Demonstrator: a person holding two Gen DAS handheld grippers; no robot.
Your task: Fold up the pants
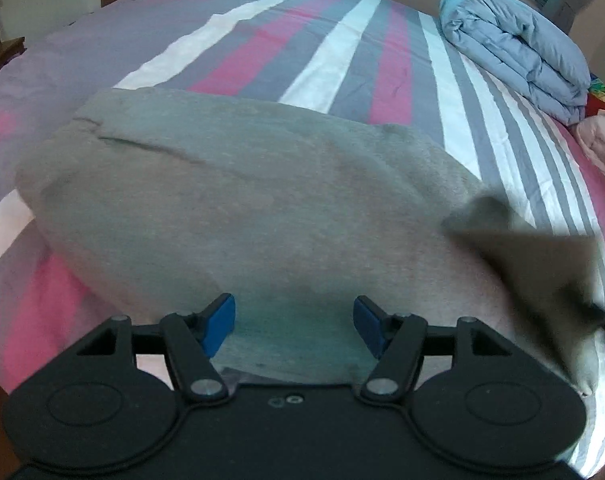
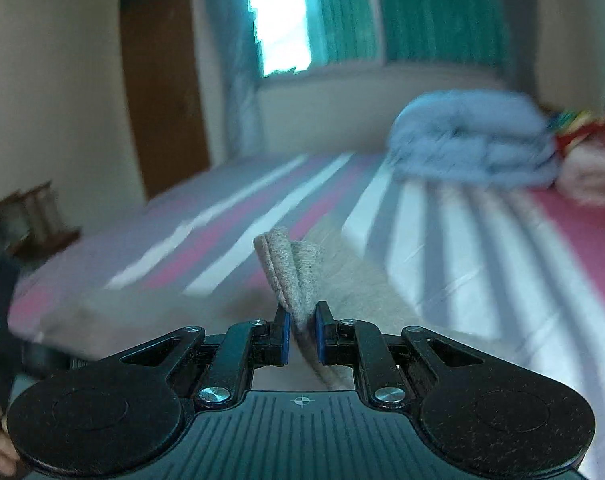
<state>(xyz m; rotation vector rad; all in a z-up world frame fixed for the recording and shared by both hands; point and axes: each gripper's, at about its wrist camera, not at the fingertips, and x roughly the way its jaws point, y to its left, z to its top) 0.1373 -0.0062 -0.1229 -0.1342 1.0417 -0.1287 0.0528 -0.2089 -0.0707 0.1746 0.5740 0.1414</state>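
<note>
Pants (image 1: 238, 196) on striped bed (image 1: 342, 60), folded quilt (image 1: 518, 52) beyond; right gripper (image 2: 301, 332) pinches hem, left gripper (image 1: 294, 328) wide.

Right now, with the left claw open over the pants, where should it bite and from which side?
Probably the near hem of the grey pants, straight ahead of the left claw. The edge lies flat on the striped bedsheet, so come in low from the near side. The right claw already pinches its own edge.

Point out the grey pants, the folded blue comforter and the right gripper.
grey pants (image 1: 238, 200): left wrist view, flat middle of the fabric.
folded blue comforter (image 1: 518, 52): left wrist view, its top layer.
right gripper (image 2: 301, 334): right wrist view, between its fingertips.
</note>
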